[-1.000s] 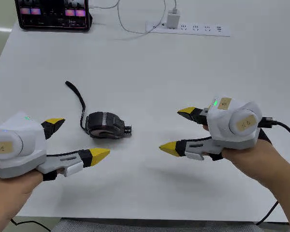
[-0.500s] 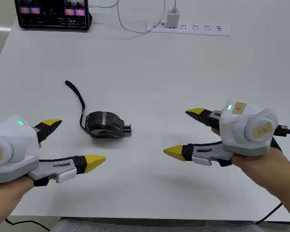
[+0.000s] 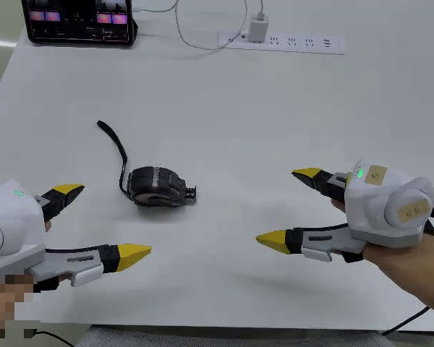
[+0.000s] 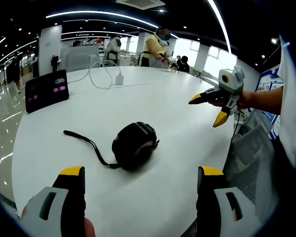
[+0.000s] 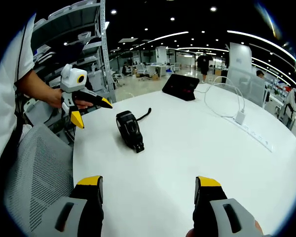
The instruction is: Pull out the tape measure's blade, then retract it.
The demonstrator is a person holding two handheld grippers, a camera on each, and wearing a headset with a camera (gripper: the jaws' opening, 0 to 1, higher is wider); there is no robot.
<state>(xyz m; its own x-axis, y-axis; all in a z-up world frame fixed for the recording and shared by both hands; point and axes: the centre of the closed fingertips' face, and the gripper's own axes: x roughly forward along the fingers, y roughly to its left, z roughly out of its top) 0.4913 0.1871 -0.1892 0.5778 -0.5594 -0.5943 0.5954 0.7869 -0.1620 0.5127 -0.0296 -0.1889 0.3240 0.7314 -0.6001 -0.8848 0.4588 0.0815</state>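
On the white table [image 3: 239, 108], in the head view, the black tape measure [image 3: 158, 187] lies on its side, blade hook at the case mouth. Left of it hovers the left gripper [image 3: 105, 220], jaws apart and empty. The right gripper [image 3: 282, 206] is well to its right, jaws also spread. In the left gripper view the tape measure lies just ahead, untouched. In the right gripper view it lies farther ahead, with the left gripper beyond.

The tablet [image 3: 79, 22] is cut off by the head view's top edge, and its screen is too small to read. The left gripper [image 3: 103, 220] runs off the left edge. Inside the tape measure [image 3: 158, 187] the blade is hidden.
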